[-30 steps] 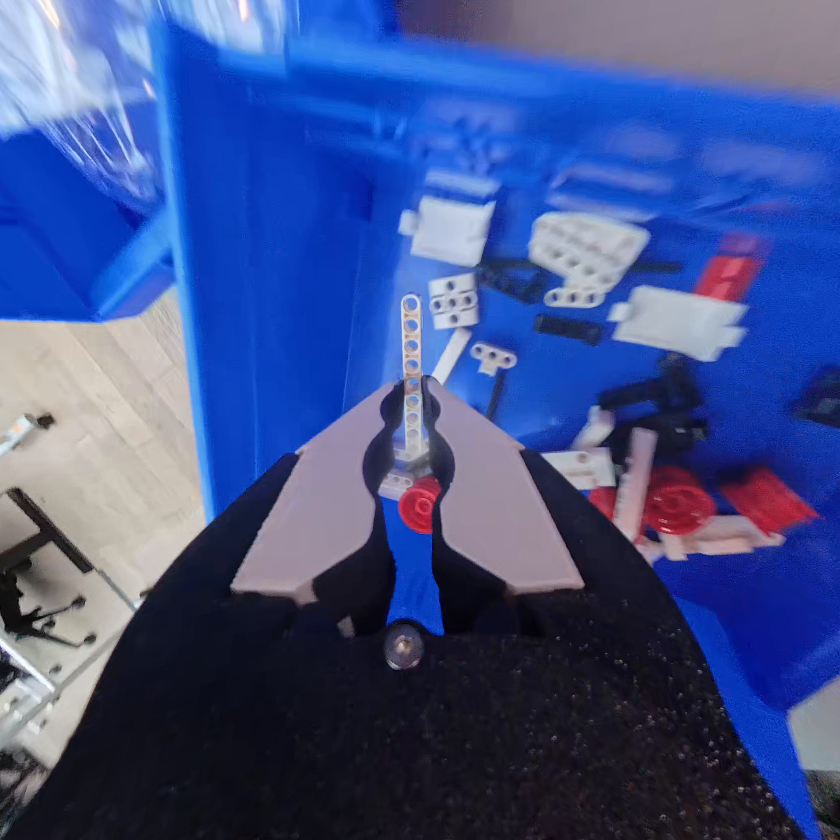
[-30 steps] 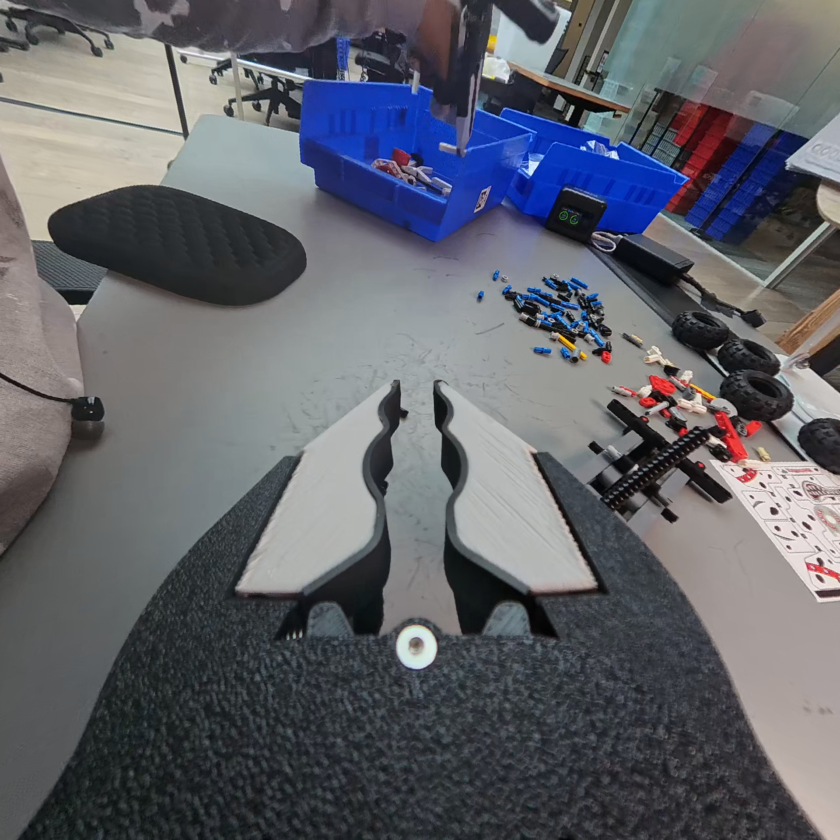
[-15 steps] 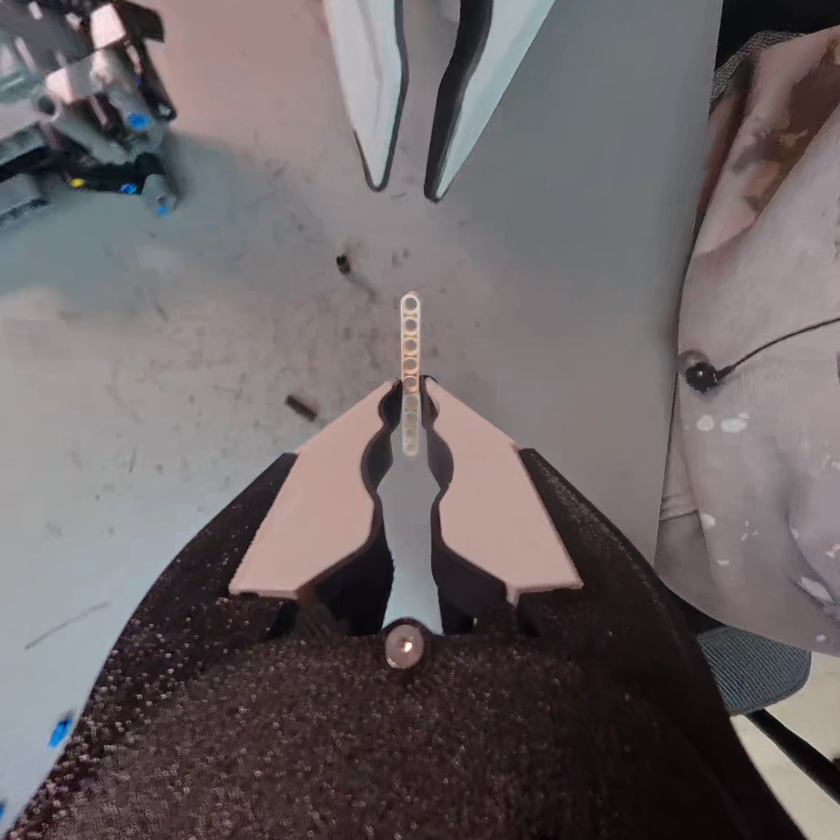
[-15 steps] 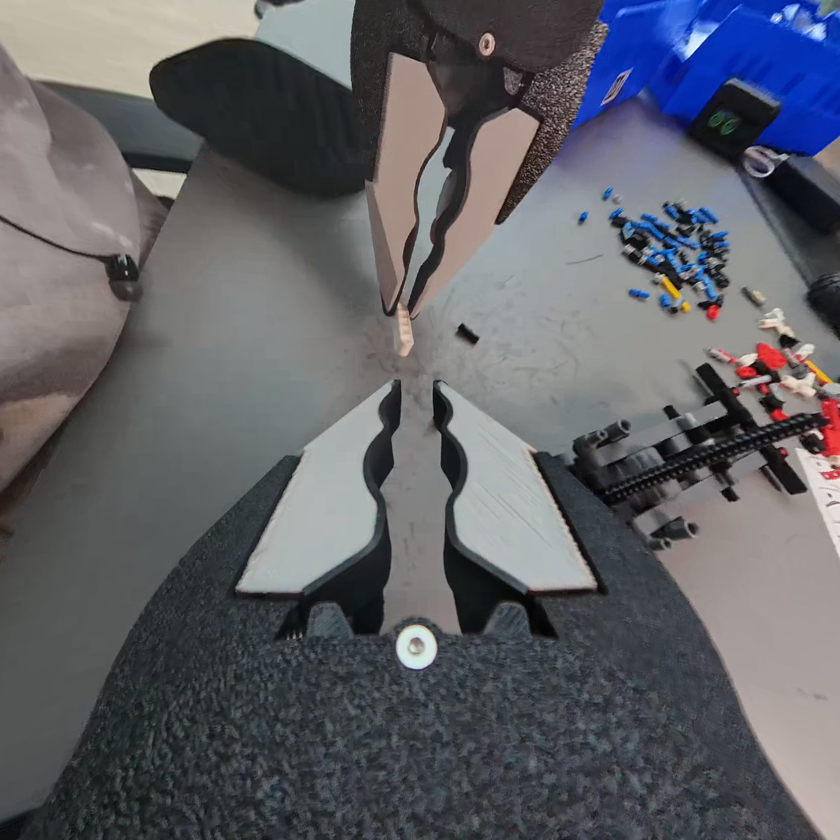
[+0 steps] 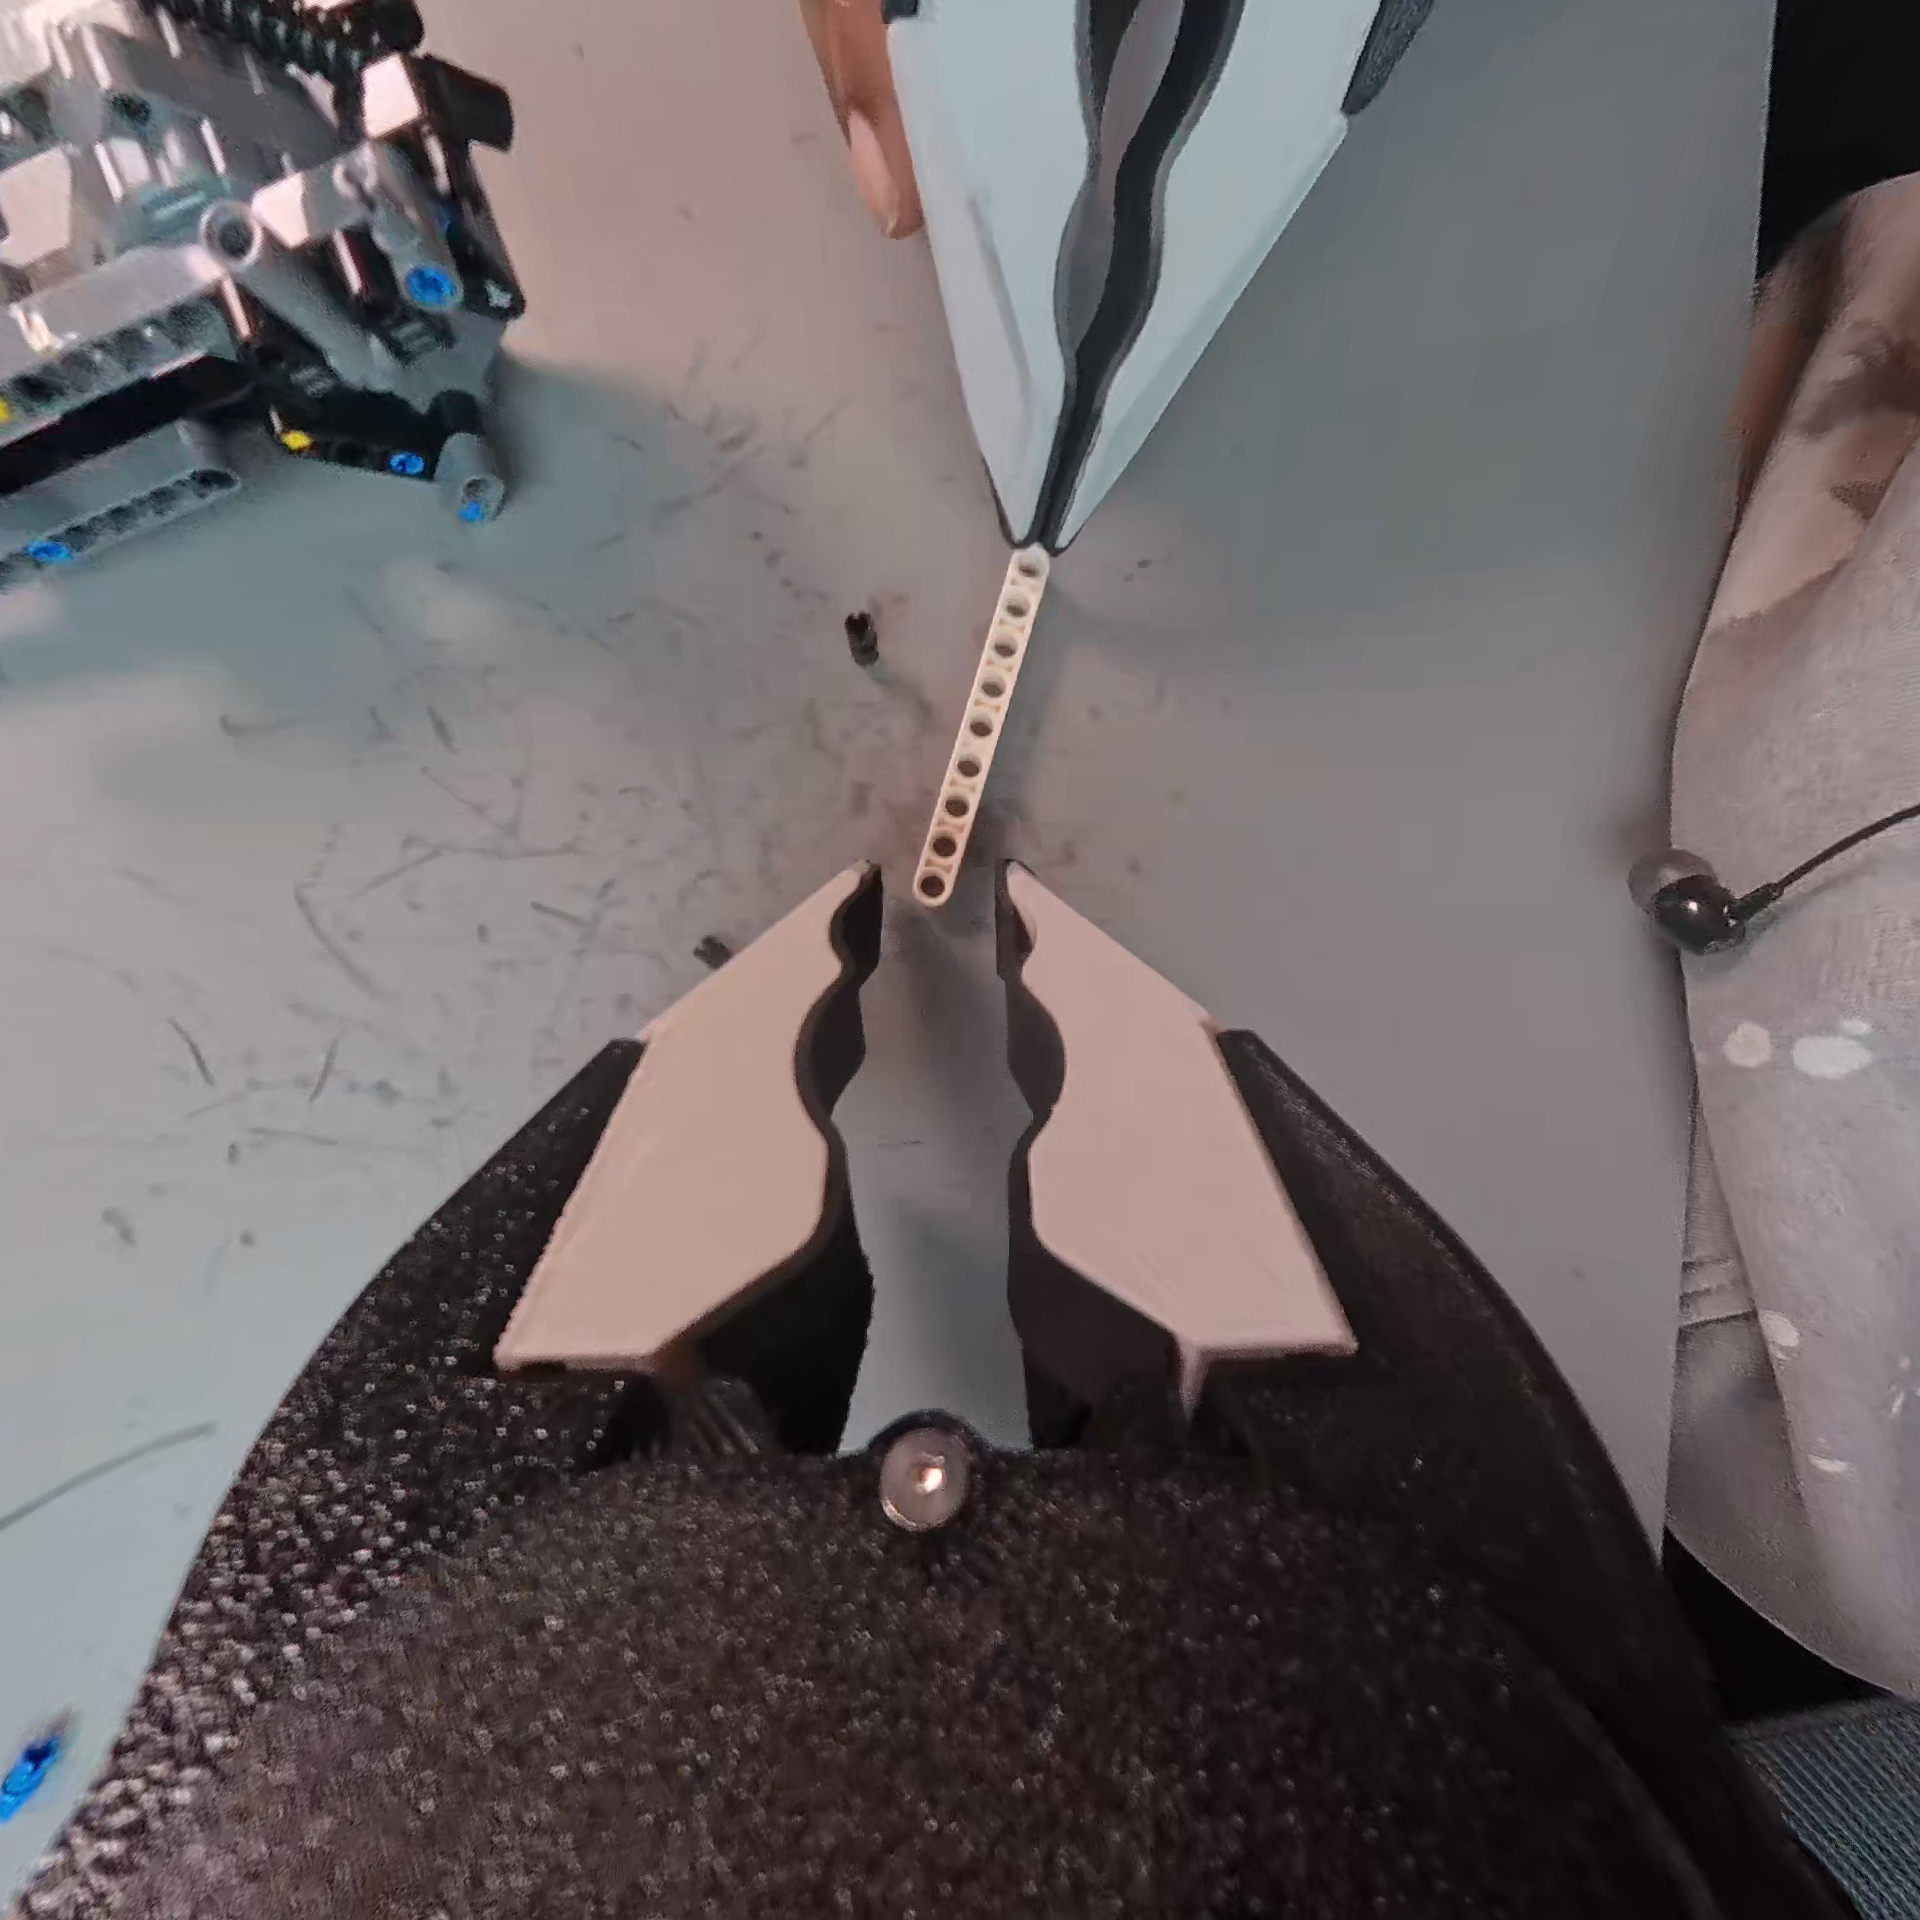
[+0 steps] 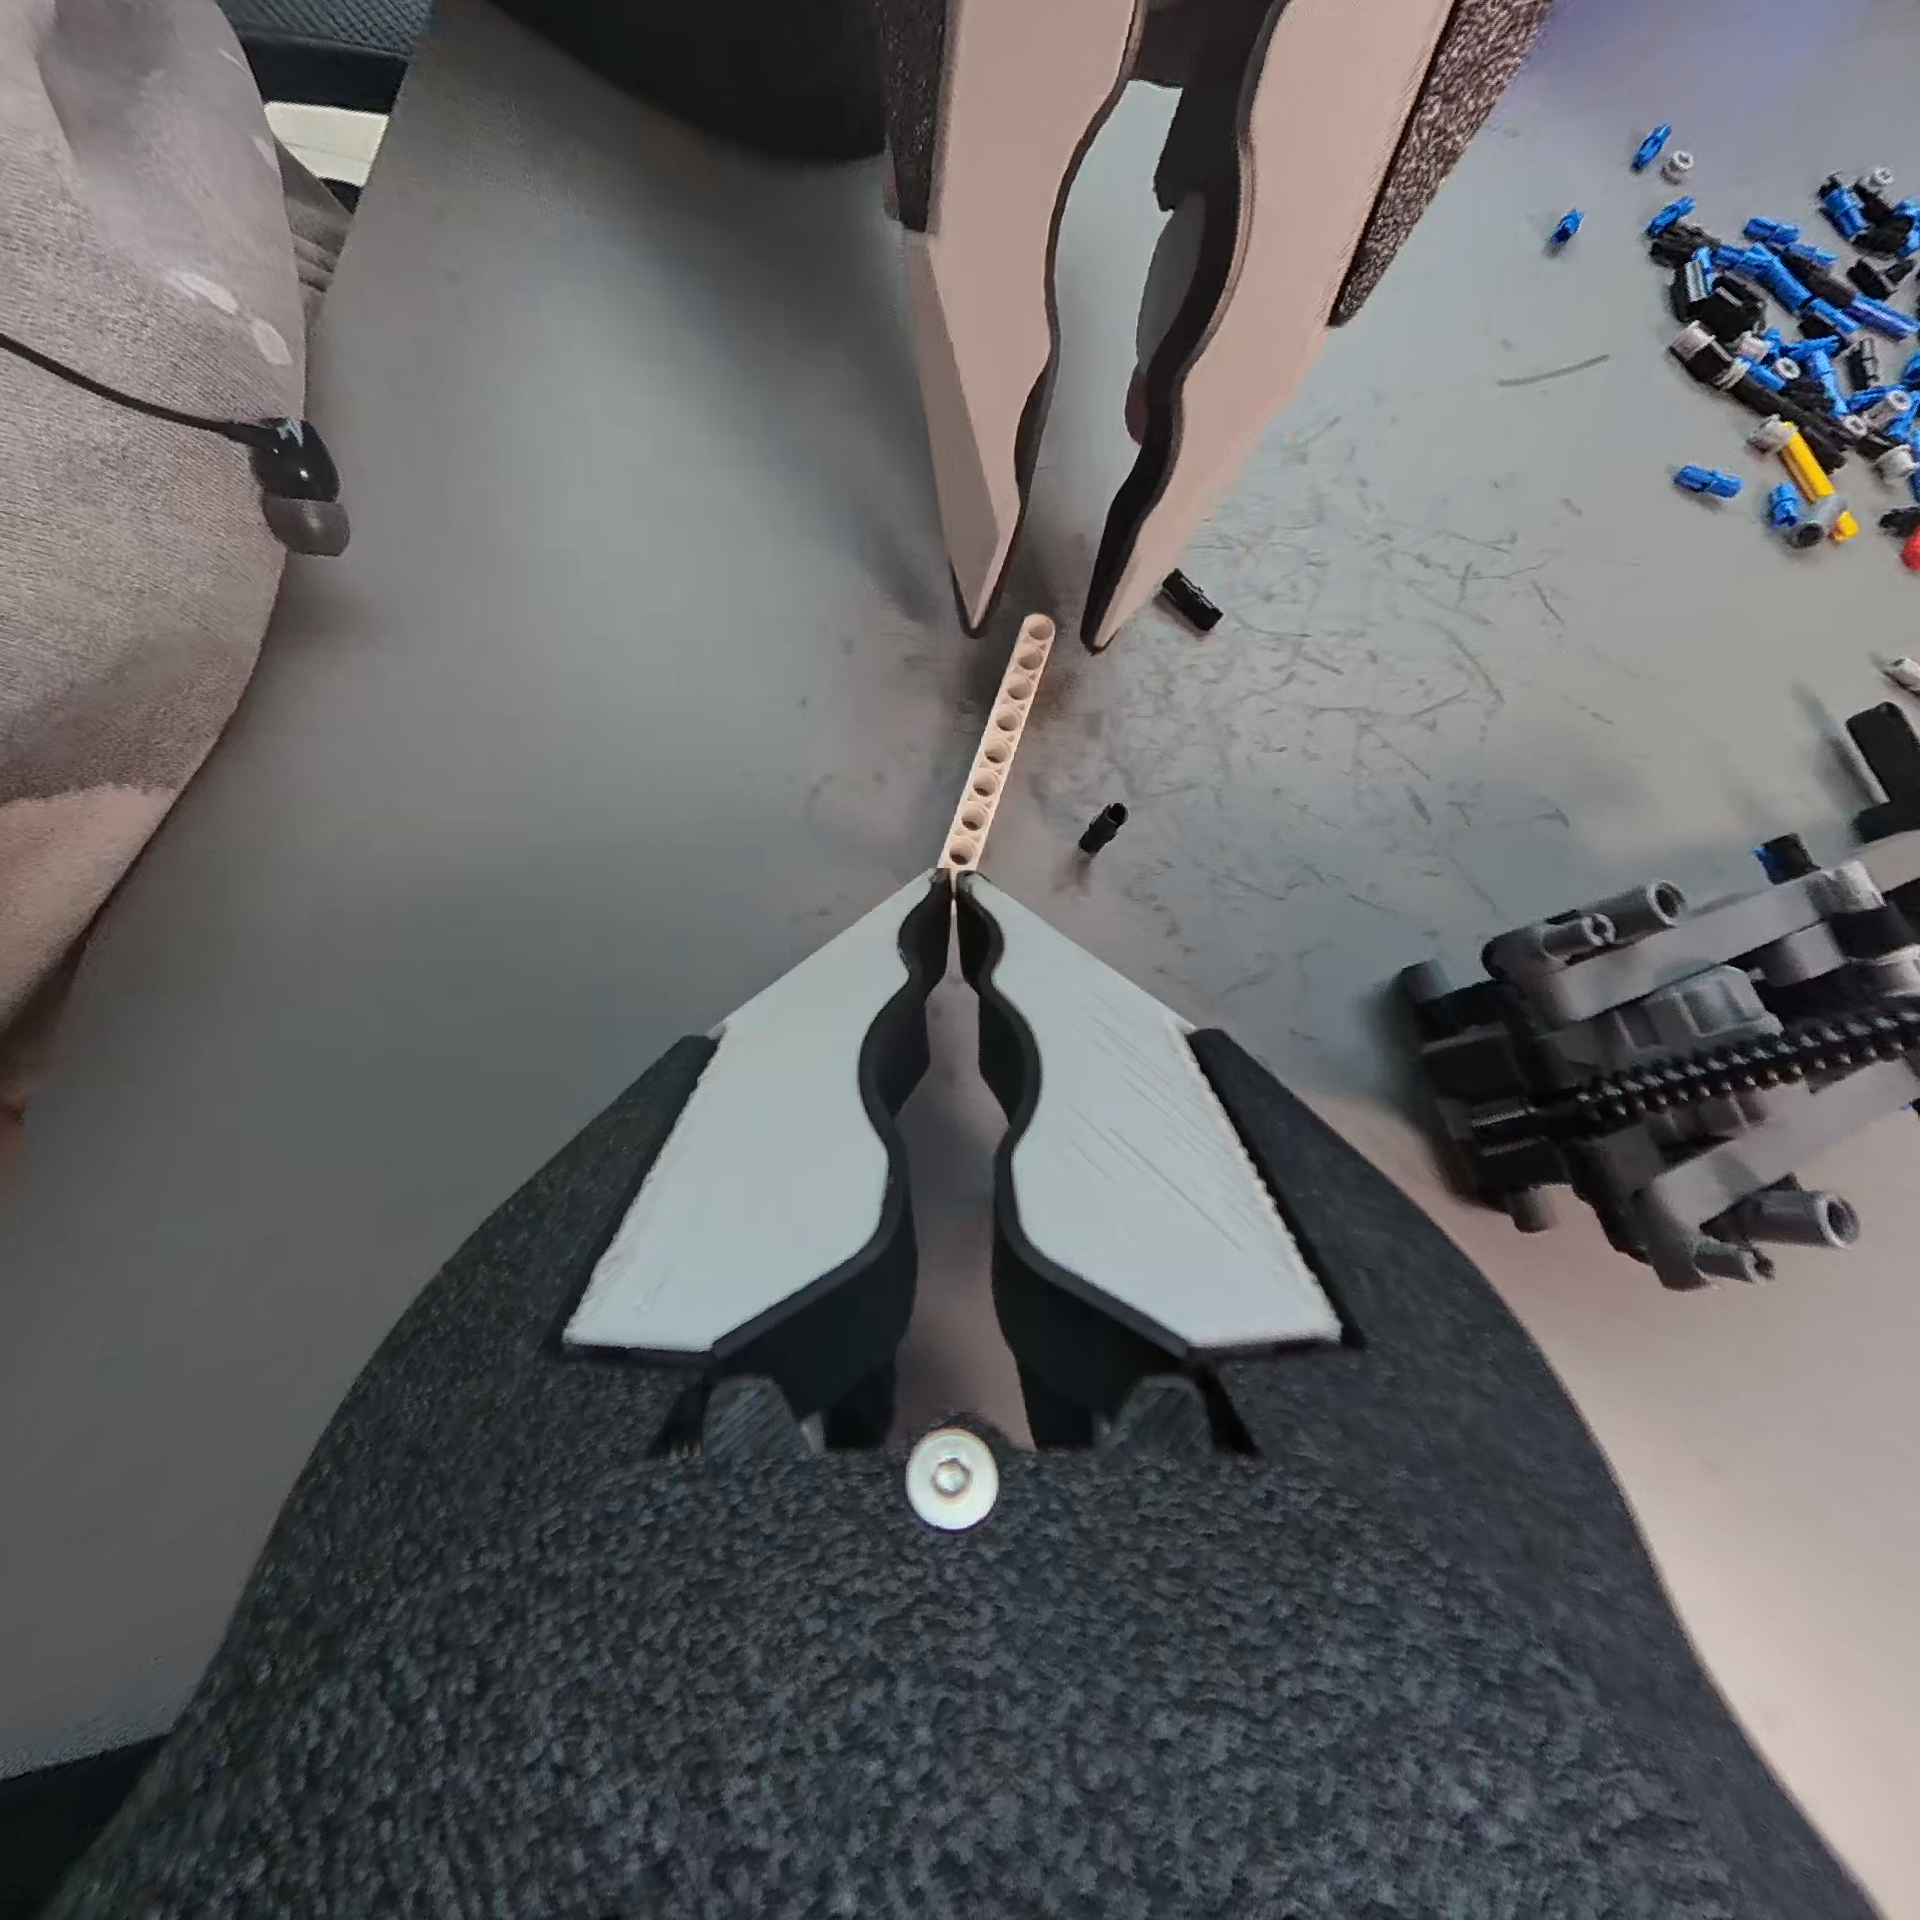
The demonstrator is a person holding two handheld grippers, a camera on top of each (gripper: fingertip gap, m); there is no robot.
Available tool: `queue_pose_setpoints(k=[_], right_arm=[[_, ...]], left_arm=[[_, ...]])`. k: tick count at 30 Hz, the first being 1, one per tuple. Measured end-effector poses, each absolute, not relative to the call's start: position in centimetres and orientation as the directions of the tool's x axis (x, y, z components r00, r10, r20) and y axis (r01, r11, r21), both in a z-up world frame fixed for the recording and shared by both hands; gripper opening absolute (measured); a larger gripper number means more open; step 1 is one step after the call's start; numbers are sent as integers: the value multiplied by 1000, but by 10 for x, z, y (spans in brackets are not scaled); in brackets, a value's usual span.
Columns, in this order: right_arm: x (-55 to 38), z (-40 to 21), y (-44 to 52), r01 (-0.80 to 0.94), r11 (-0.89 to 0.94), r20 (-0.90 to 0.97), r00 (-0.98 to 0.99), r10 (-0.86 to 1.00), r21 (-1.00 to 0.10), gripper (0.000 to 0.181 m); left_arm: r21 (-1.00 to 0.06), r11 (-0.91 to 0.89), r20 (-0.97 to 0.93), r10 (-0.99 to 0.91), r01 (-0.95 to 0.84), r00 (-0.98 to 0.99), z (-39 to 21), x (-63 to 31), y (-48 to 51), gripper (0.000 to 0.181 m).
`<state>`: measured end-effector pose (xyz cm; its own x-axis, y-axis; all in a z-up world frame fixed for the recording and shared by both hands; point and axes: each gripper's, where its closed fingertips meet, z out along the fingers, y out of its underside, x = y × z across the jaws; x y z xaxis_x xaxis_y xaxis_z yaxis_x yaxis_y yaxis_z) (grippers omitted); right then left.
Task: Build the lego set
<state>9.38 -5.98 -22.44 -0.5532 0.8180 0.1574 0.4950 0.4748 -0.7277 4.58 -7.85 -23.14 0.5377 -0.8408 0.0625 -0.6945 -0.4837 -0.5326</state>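
Grey, scratched bench point(image 5: 416, 935) as work surface, with a person's light garment point(image 5: 1818, 727) along its right edge in the left wrist view.

**Status of parts**
- White beam point(image 5: 987, 717): long, thin, with one row of holes. Located at mid-bench, spanning the gap between both tools. Resting on the bench or raised just off it: cannot tell.
- Right tongs point(image 6: 954, 881): closed tight on one end of the white beam, tips pinching the last hole or so.
- Left tongs point(image 5: 937, 873): parted by a modest gap, gripping nothing. Free end of the beam just ahead of and between the tips, touching neither as far as visible.
- Partly built chassis point(image 6: 1683, 1049): grey and black, with a toothed rack along it. Standing well apart from the beam, at the right of the right wrist view.
- Heap of small pins point(image 6: 1787, 301): blue, black and yellow, unsorted, far right.
- Two loose black pins point(image 6: 1101, 828): lying near the beam, not inserted.

**Progress, as judged**
- Done: chassis core assembled; beam fetched to the work area and secured at one end.
- Not yet done: fitting pins into the beam, joining the beam to the chassis, using up the heap of pins.
- Overall: early to middle stage, with much of the set unassembled.
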Motion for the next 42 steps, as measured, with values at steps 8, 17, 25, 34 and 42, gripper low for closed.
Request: queue_pose_setpoints(k=[8, 17, 25, 34, 42], right_arm=[[90, -224, -61, 509, 462, 138, -550, 823, -726, 0], [86, -228, -66, 537, 455, 110, -554, 825, -710, 0], [78, -225, -69, 520, 458, 122, -556, 822, -721, 0], [70, -221, -70, 511, 450, 125, -549, 827, -732, 0], [67, -225, -71, 526, 457, 118, -554, 824, -718, 0]], left_arm=[[-611, -477, 58, -823, -632, 566, -238, 40, -78, 9], [-639, -488, 74, -808, -594, 584, -237, 41, -79, 9], [-641, -496, 87, -805, -585, 587, -237, 42, -83, 9], [-650, -491, 94, -809, -580, 581, -236, 43, -85, 10], [-657, -489, 99, -810, -573, 578, -236, 44, -86, 11]])
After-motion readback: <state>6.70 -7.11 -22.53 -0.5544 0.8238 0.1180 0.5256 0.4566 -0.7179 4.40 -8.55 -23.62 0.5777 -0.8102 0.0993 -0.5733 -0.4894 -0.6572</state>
